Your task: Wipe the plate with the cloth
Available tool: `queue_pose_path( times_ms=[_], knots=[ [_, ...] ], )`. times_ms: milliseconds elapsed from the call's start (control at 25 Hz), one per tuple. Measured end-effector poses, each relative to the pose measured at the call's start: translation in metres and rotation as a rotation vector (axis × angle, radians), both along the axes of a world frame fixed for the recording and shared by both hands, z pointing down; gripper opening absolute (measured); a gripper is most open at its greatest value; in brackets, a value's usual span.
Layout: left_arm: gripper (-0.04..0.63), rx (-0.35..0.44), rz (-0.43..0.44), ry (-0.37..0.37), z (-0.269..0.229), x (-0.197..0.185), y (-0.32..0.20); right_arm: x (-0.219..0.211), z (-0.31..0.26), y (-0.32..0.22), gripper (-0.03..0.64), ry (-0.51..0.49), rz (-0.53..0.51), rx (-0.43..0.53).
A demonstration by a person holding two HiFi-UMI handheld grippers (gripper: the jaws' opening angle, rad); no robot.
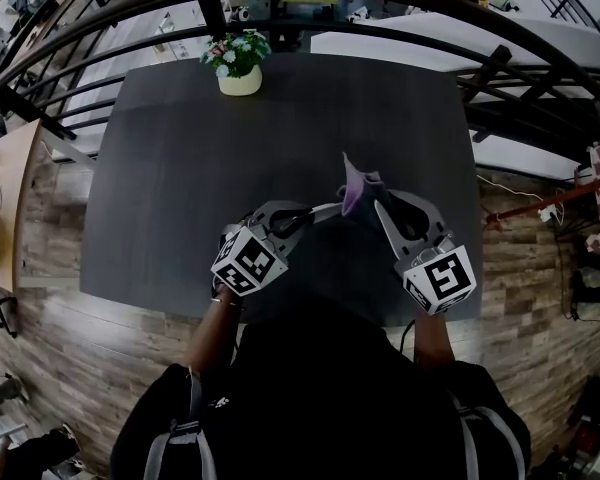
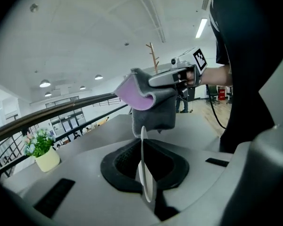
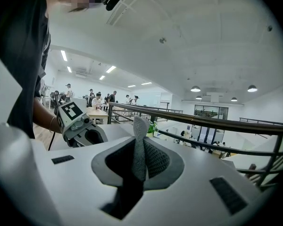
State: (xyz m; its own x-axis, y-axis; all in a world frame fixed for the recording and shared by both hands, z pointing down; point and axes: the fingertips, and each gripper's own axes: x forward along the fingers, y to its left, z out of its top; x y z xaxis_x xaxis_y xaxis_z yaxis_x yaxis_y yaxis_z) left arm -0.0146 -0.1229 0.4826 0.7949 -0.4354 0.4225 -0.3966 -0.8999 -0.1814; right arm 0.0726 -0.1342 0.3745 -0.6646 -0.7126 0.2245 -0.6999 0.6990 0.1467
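Dark grey table (image 1: 180,168); cream pot (image 1: 240,84) at its far edge, green leaves (image 1: 248,60), pink and white flowers (image 1: 220,56). Cloth (image 1: 352,190) grey on 1 face, purple on the other. White plate (image 2: 144,168). Black-and-white square markers on 2 cubes (image 1: 248,261) (image 1: 440,278).

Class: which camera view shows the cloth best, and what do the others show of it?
The left gripper view: the cloth hangs nearly whole, grey with a purple side, from the right tongs. The head view shows a small purple-grey fold; the right gripper view shows only a grey edge pinched in its jaws.
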Motion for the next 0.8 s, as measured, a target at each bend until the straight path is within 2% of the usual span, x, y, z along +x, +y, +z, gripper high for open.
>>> queue_pose_path(
  times_ms=[160,320,800],
  knots=[
    [0.018,-0.044,-0.015,0.014,0.008,0.002,-0.005,0.003,0.007,-0.004,0.04,-0.001,0.009,-0.021],
    [0.018,-0.067,-0.02,0.069,0.005,0.002,-0.012,0.002,0.012,-0.009,0.04,-0.003,0.007,-0.035],
    [0.02,-0.177,-0.216,0.158,0.019,-0.024,-0.048,-0.006,0.026,-0.021,0.04,-0.008,-0.004,-0.075]
  ],
)
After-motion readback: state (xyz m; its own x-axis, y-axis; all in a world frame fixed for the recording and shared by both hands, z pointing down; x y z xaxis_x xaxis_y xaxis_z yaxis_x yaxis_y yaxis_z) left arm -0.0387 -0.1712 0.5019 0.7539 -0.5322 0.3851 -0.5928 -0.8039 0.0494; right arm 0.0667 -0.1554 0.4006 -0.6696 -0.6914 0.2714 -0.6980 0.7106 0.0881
